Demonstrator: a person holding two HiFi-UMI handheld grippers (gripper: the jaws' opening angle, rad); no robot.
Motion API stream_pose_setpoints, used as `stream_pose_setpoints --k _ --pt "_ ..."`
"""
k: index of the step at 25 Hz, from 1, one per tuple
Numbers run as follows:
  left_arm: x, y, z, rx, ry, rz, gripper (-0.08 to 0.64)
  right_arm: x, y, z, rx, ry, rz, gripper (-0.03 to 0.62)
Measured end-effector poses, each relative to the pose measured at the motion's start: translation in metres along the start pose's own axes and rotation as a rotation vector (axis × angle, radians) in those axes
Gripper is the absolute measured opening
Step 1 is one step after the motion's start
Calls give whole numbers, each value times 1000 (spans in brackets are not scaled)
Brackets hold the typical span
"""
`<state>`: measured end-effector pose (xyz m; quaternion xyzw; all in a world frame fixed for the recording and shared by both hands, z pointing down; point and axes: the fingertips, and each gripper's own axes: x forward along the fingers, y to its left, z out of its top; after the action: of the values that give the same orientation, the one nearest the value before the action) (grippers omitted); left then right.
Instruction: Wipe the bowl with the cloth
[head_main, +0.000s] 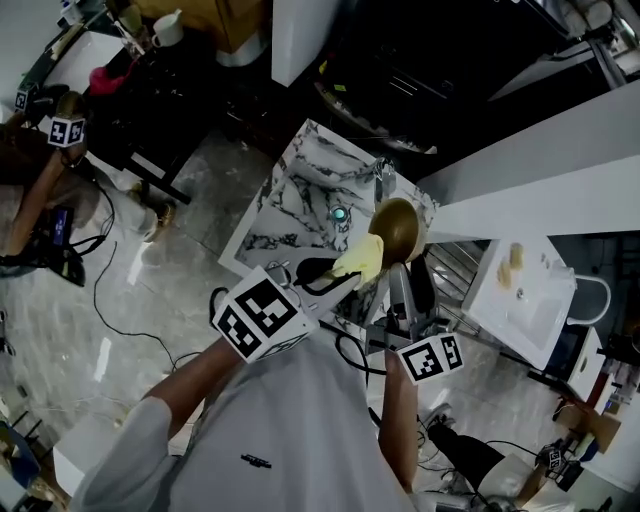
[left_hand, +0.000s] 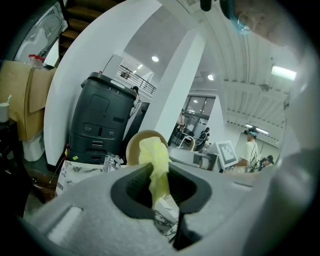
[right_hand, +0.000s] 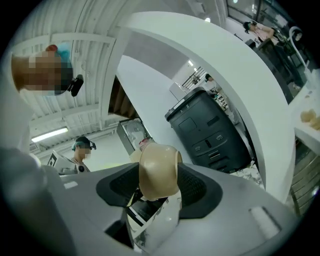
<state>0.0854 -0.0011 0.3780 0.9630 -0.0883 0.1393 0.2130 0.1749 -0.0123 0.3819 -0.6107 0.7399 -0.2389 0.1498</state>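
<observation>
A tan bowl (head_main: 399, 230) hangs above the marble table (head_main: 290, 205), tipped on its side, with my right gripper (head_main: 408, 272) shut on its rim. In the right gripper view the bowl (right_hand: 159, 170) fills the gap between the jaws. My left gripper (head_main: 335, 272) is shut on a pale yellow cloth (head_main: 362, 259), and the cloth presses against the bowl's left side. The left gripper view has the cloth (left_hand: 156, 167) standing up from between the jaws, with the bowl (left_hand: 135, 145) right behind it.
A small teal-topped object (head_main: 339, 214) lies on the marble table under the bowl. A white tray (head_main: 520, 290) with pale lumps sits to the right. Cables and another person (head_main: 40, 190) are on the floor at the left. A dark grey bin (left_hand: 100, 120) stands behind.
</observation>
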Motion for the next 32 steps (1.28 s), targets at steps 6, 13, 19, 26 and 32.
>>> stream_pose_setpoints --k 6,13,19,26,32 --pt "-3 9 -4 2 -17 52 63 -10 -6 -16 -96 67 -45 249" --pt "-14 27 1 -33 -95 150 63 -24 -8 -32 -208 116 -99 249" --pt "-18 39 -12 -37 -121 239 62 -37 -12 -34 -305 100 -218 249" --pt "-16 47 -22 -93 -150 296 63 -37 -10 -42 -297 115 -224 249" --pt "-17 44 -21 -86 -151 284 63 -40 -10 -45 -291 123 -232 249"
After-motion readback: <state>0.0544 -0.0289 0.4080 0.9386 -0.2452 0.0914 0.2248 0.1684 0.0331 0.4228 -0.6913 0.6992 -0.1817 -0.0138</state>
